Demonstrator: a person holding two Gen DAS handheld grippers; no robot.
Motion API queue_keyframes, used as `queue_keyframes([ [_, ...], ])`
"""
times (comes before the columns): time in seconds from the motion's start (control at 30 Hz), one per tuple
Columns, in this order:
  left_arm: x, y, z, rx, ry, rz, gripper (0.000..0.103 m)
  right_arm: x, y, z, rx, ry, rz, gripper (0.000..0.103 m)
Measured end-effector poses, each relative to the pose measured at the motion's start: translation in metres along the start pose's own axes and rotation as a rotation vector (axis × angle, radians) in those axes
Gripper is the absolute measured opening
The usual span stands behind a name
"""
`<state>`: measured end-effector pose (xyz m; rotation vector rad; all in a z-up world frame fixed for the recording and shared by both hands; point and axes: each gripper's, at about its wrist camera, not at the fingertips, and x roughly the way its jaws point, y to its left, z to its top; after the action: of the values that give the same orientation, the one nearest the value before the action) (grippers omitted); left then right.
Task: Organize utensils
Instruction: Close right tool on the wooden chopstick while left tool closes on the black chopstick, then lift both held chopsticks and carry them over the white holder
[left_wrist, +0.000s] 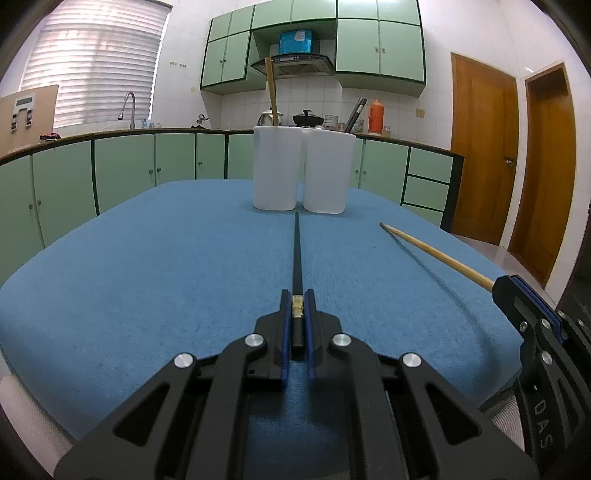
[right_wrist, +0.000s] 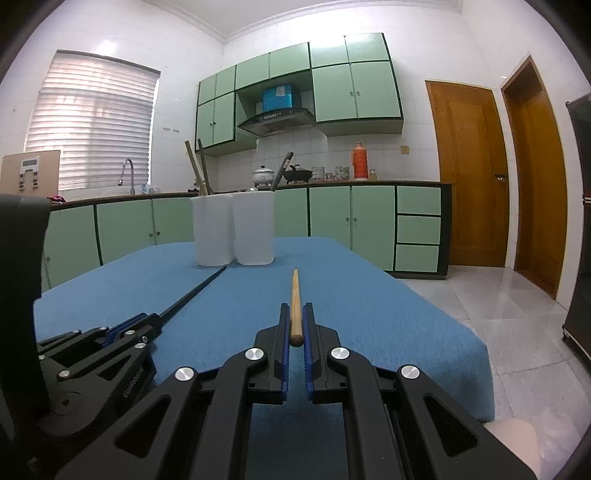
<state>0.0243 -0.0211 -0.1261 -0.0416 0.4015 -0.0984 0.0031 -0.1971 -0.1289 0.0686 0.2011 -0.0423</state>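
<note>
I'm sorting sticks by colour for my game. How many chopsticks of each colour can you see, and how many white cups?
Black chopsticks: 3, one in the left gripper, two in cups
Wooden chopsticks: 2, one in the right gripper, one in a cup
White cups: 2
Total: 7

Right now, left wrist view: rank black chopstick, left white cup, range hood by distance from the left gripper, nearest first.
1. black chopstick: clamped in the left gripper, pointing straight ahead along the blue cloth.
2. left white cup: just past the chopstick's tip, slightly left, with a wooden stick standing in it.
3. range hood: on the far wall, above the counter.
</note>
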Motion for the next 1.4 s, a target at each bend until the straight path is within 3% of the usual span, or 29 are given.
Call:
queue_keyframes([
  [0.43, -0.046, 0.007, 0.054, 0.026, -0.16, -0.011, 0.006, -0.013, -0.013, 0.052, -0.003, -0.089, 0.035, 0.007],
  [0.77, -0.057, 0.022, 0.121, 0.008, -0.222, -0.058, 0.006, -0.004, -0.013, 0.12, -0.027, -0.112, 0.149, 0.007],
  [1.07, -0.061, 0.028, 0.168, 0.005, -0.228, -0.107, 0.006, 0.022, -0.02, 0.176, 0.04, -0.019, 0.282, 0.007],
  [1.4, -0.059, 0.031, 0.209, 0.025, -0.258, -0.154, 0.006, 0.037, -0.018, 0.232, -0.009, 0.033, 0.334, 0.007],
])
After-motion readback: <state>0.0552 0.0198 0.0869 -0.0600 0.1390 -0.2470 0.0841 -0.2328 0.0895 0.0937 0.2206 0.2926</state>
